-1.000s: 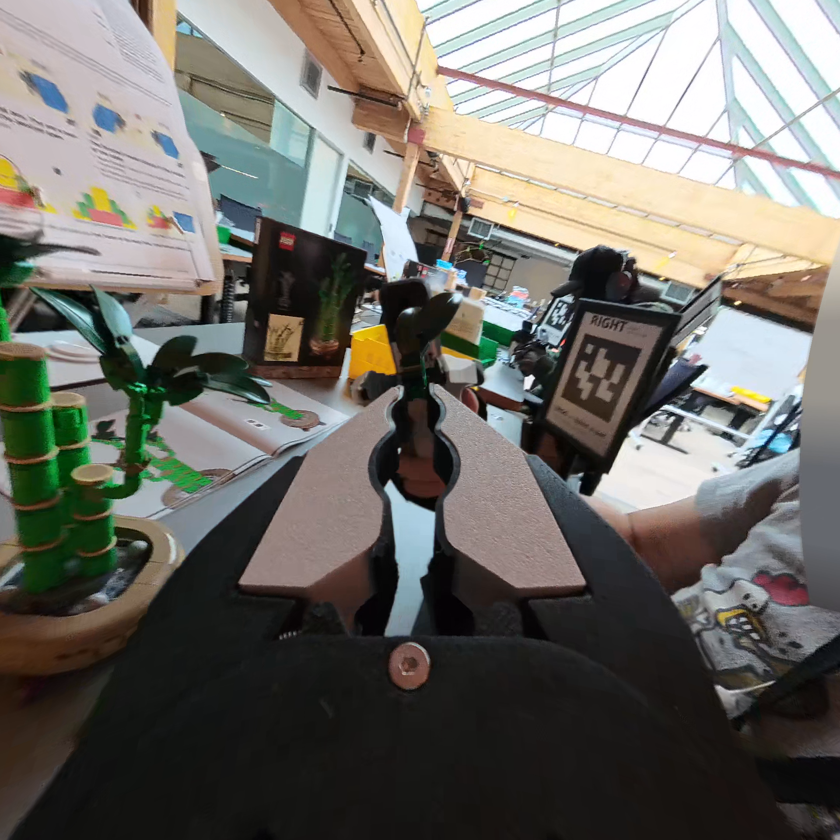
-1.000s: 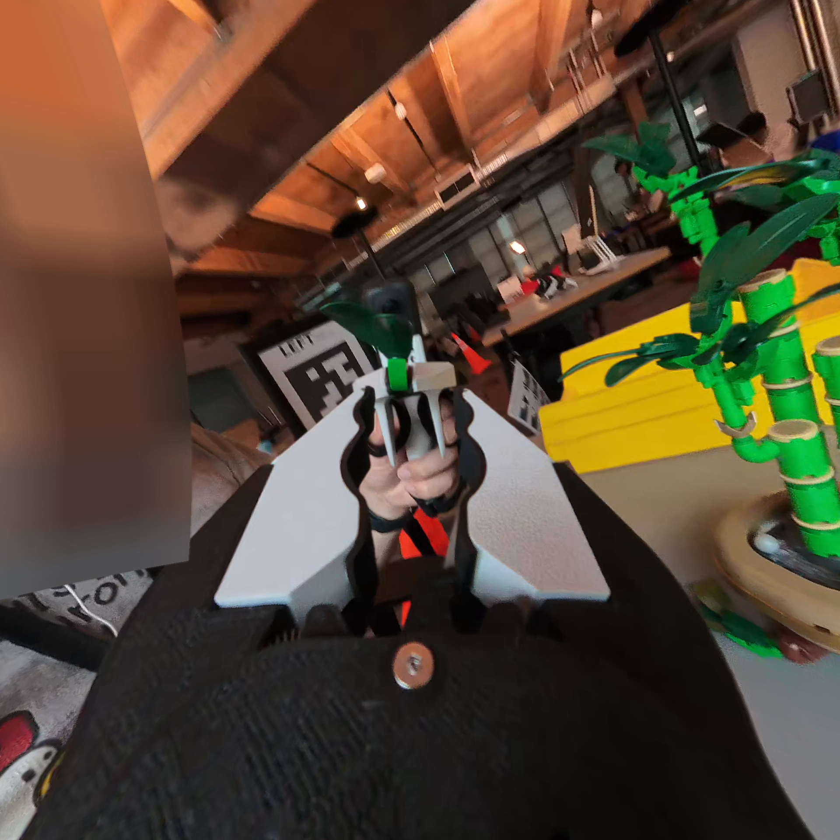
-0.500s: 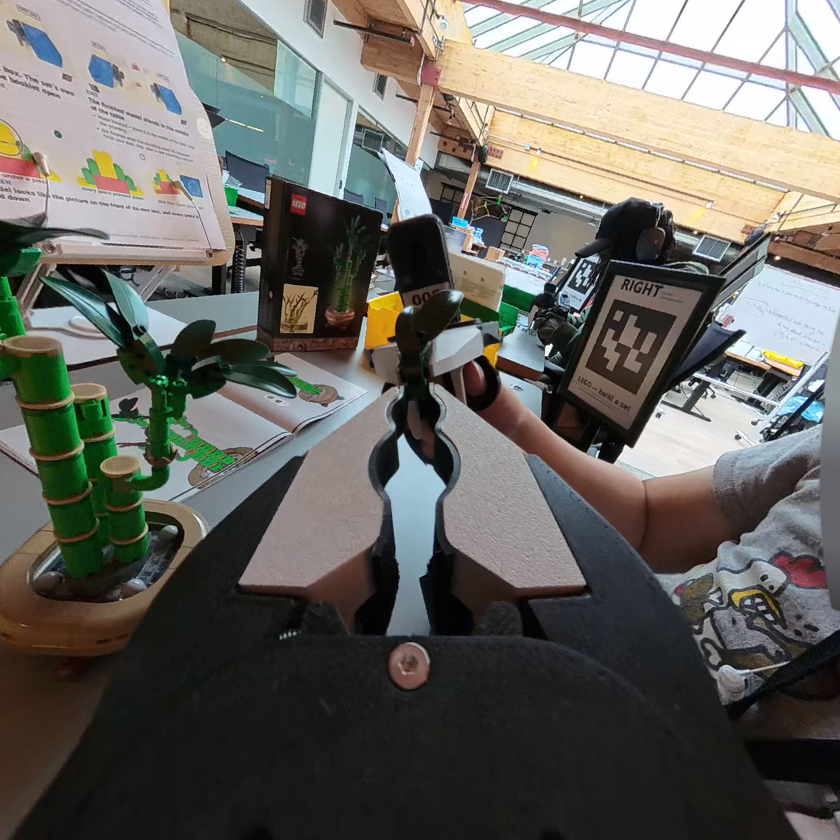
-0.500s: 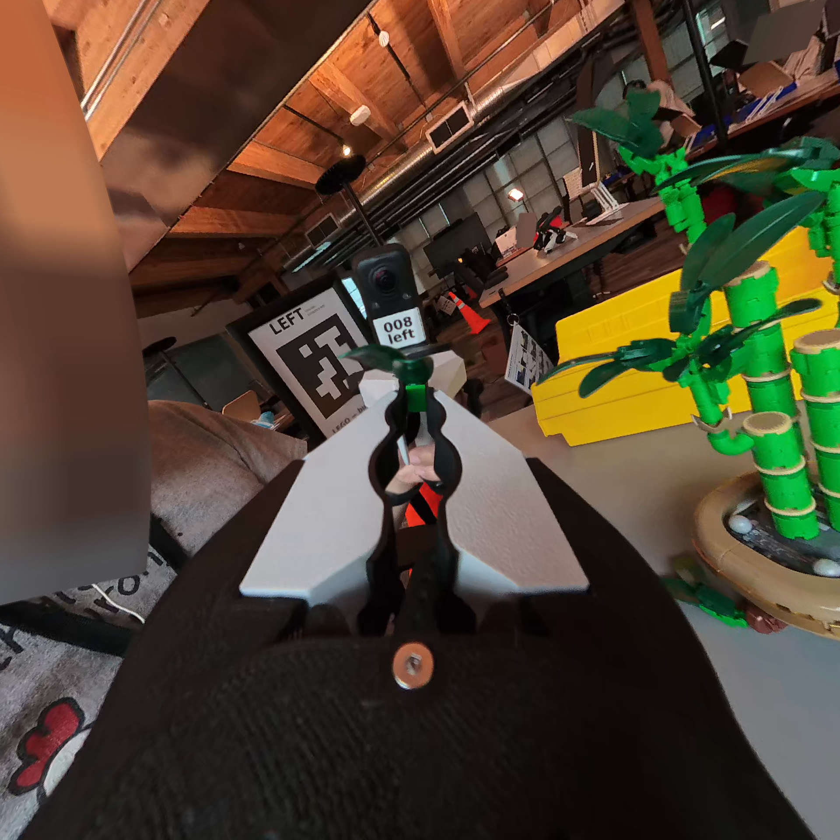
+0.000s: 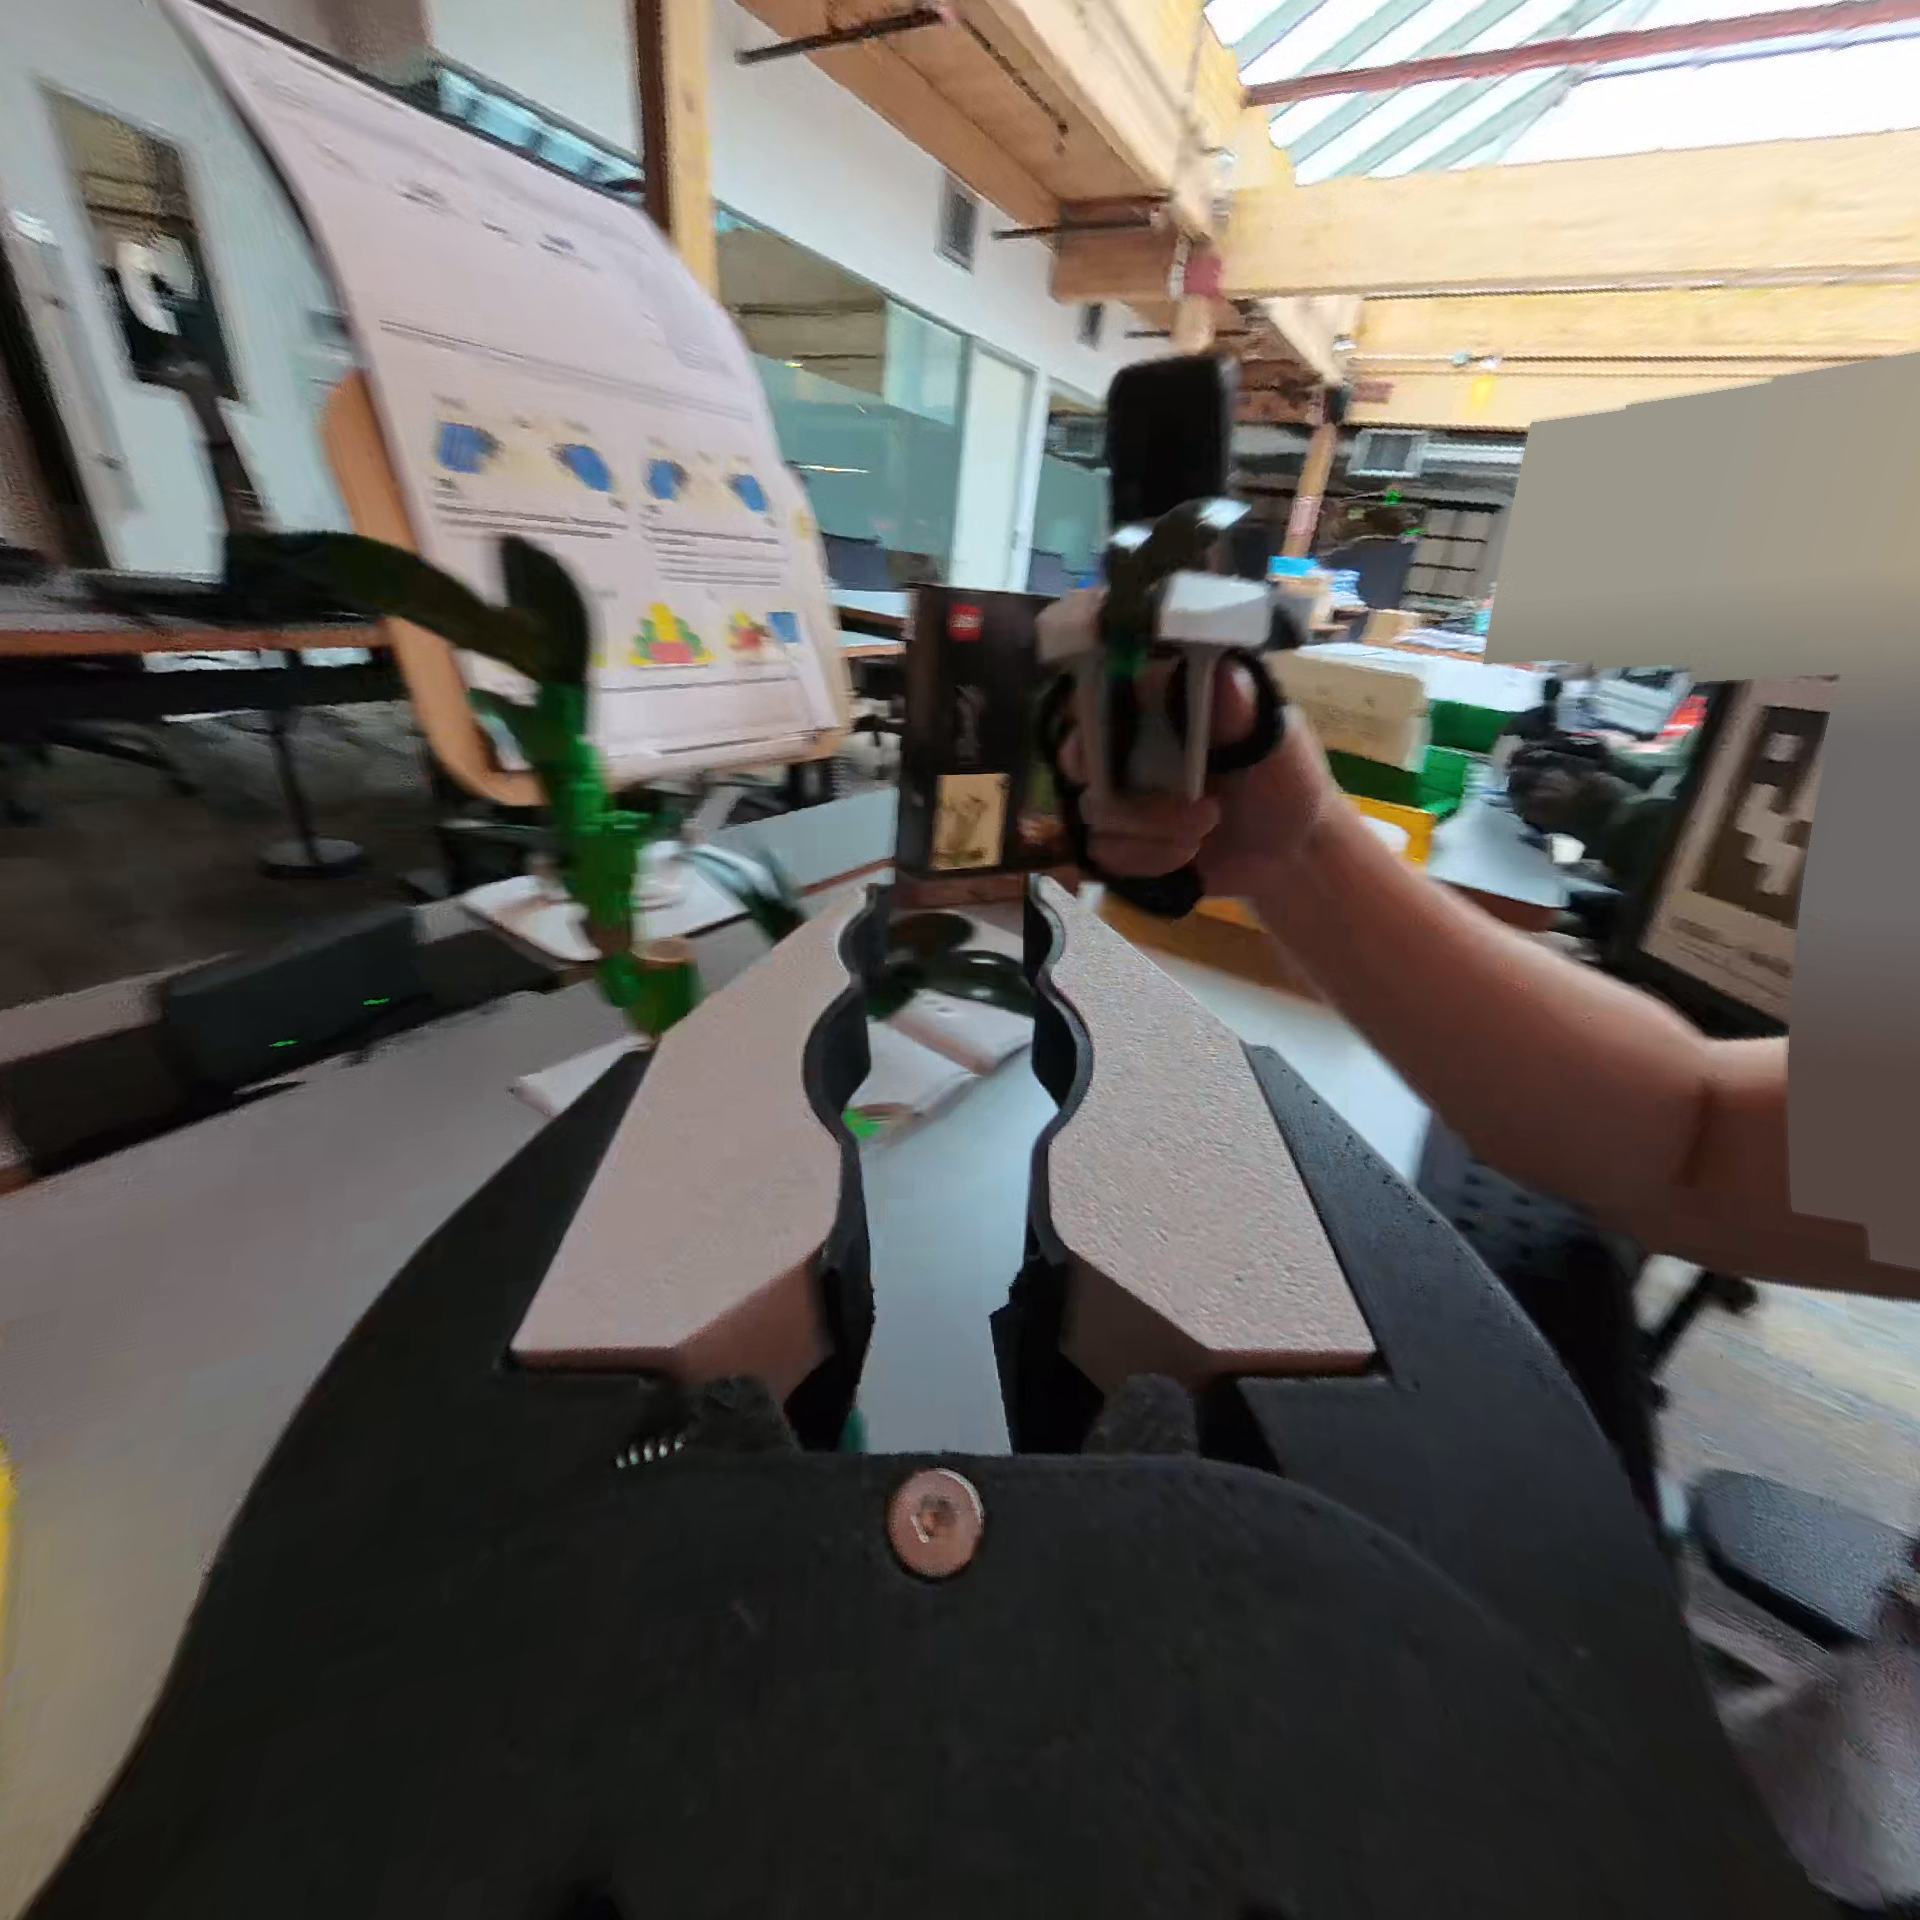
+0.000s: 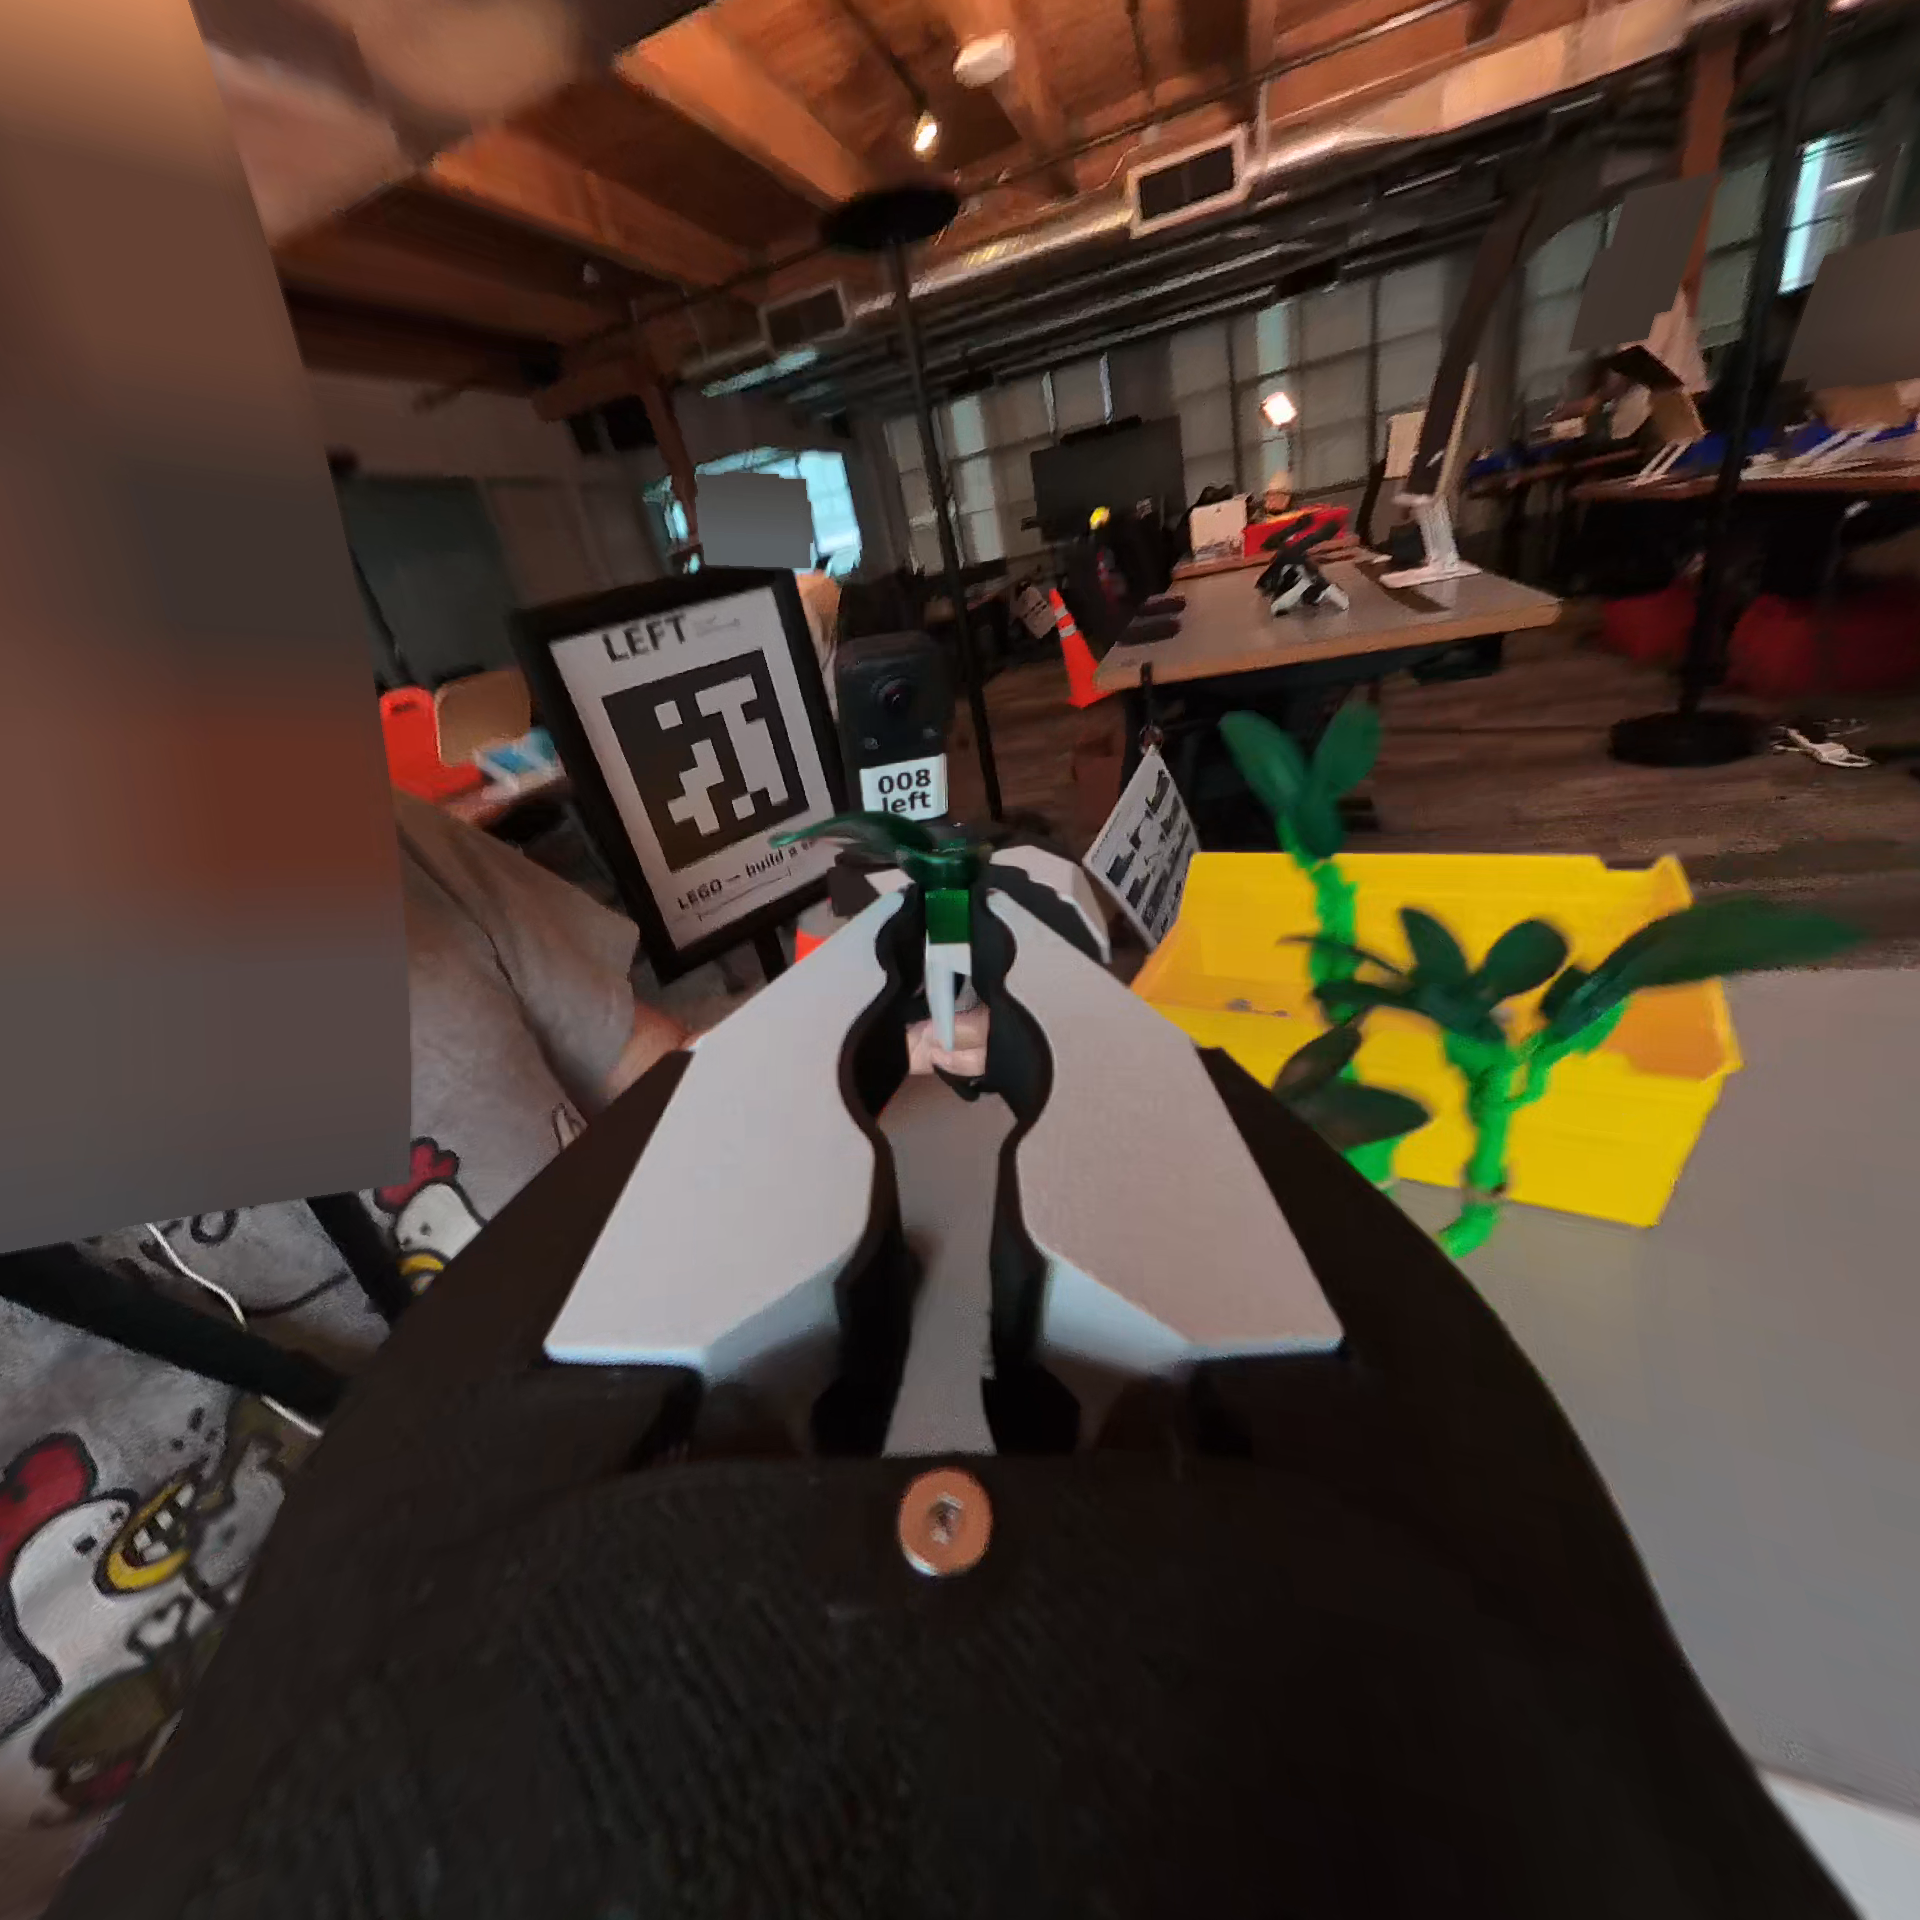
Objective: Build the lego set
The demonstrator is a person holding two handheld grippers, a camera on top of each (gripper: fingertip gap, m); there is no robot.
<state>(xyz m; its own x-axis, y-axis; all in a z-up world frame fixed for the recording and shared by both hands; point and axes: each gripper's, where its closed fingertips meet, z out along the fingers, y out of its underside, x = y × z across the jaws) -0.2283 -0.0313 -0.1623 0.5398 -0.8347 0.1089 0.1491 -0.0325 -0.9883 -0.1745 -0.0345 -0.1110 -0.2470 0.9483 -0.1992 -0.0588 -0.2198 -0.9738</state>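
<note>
My right gripper is shut on a small leaf piece, dark green leaves on a bright green stem, held up in the air. In the left wrist view the right gripper shows farther off in a hand, with the leaf piece in its tips. My left gripper is open and empty, below and in front of the right one. The green bamboo model stands on the table to the right, blurred. It also shows at the left of the left wrist view.
A yellow bin sits behind the bamboo. An instruction sheet on a stand, the dark set box and an open booklet are on the grey table. A framed marker board stands near a person's sleeve. There is about 8 cm between the tips of the two grippers.
My left gripper has opened and let go of the leaf piece, then dropped away from it. The right gripper keeps hold of the piece. Both views have swung and are blurred.
</note>
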